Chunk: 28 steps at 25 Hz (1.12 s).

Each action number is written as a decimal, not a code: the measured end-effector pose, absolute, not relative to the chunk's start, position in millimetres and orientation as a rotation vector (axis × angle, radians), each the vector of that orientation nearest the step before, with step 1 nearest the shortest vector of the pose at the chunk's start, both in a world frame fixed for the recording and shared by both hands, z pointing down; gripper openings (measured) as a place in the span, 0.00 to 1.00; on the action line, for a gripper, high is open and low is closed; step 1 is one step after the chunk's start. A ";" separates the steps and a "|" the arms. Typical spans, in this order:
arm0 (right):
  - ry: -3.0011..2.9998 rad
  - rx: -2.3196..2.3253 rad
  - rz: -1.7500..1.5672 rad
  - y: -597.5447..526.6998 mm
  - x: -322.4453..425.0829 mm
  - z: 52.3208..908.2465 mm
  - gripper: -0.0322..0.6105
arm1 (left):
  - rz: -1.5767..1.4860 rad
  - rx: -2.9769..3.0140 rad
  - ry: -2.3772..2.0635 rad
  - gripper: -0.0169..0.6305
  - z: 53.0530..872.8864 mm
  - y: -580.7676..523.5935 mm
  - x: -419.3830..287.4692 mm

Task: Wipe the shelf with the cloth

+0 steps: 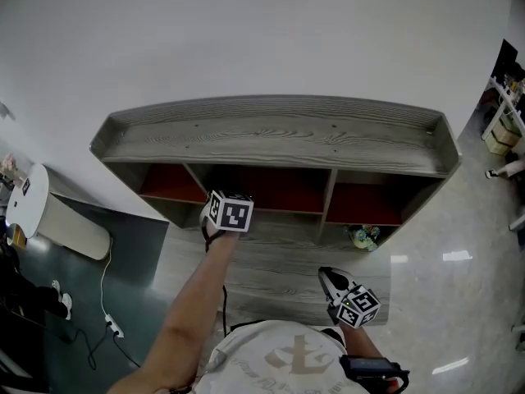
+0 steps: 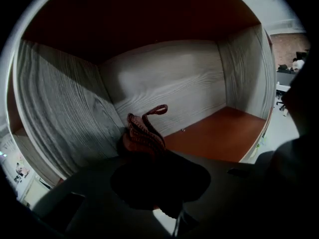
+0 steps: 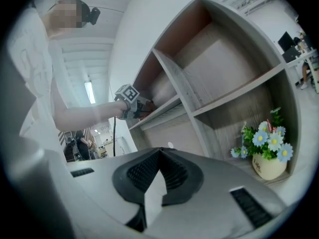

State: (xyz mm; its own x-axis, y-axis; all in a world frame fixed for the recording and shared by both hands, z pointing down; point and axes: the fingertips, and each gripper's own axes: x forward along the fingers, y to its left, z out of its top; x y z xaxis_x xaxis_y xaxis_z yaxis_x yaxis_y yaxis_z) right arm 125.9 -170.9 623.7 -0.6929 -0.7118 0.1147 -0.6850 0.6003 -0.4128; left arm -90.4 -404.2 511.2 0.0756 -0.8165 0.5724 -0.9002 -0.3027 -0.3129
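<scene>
1. The left tongs (image 2: 152, 156) are reaching into the upper row of the grey wood shelf (image 1: 279, 134), with the person's bare arm (image 1: 190, 306) stretching out behind them.
2. The left tongs are clamping down on the cloth (image 2: 143, 133), a reddish-brown bunch with 1 loop sticking up.
3. The cloth is sitting low in the back left corner of a compartment. It is touching the grey left wall, just above the red compartment floor (image 2: 219, 133).
4. In the head view the left tongs are showing right at the divider between the left and middle compartments, so which of the 2 they are in cannot be told.
5. The right tongs (image 3: 159, 156) are hanging low near the person's body, well apart from the left ones. They are pointing at the shelf front from the floor side.
6. The right tongs are sitting together with nothing between them.
7. A flower pot (image 3: 269, 158) with blue and white flowers is standing in the lower right compartment, apart from both tongs.
8. The shelf is standing against a white wall (image 1: 246, 31).
</scene>
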 end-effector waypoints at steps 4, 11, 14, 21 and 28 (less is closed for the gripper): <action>2.763 -1.189 -0.670 -170.9 139.0 625.0 0.06 | 1.003 2.142 -1.753 0.13 520.5 -410.1 -89.3; 2.755 -1.190 -0.669 -168.0 159.9 628.5 0.06 | 0.885 2.087 -1.753 0.13 521.0 -420.1 -88.0; 2.747 -1.193 -0.677 -166.0 167.7 632.4 0.06 | 0.864 2.087 -1.749 0.13 516.9 -423.1 -89.0; 2.746 -1.191 -0.703 -161.7 179.5 640.4 0.06 | 0.842 2.120 -1.626 0.13 516.6 -411.7 -65.0; 2.749 -1.177 -0.707 -160.3 189.8 640.2 0.06 | 0.849 2.193 -1.520 0.13 517.3 -404.2 -18.5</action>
State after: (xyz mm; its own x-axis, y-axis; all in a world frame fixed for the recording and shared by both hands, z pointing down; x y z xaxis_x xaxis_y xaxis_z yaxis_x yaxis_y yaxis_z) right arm 189.8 -160.3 640.2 -0.7047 -0.7002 0.1150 -0.6687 0.6011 -0.4375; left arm -18.5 -404.2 517.3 0.2491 -0.7240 0.6433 -0.9273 -0.3698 -0.0572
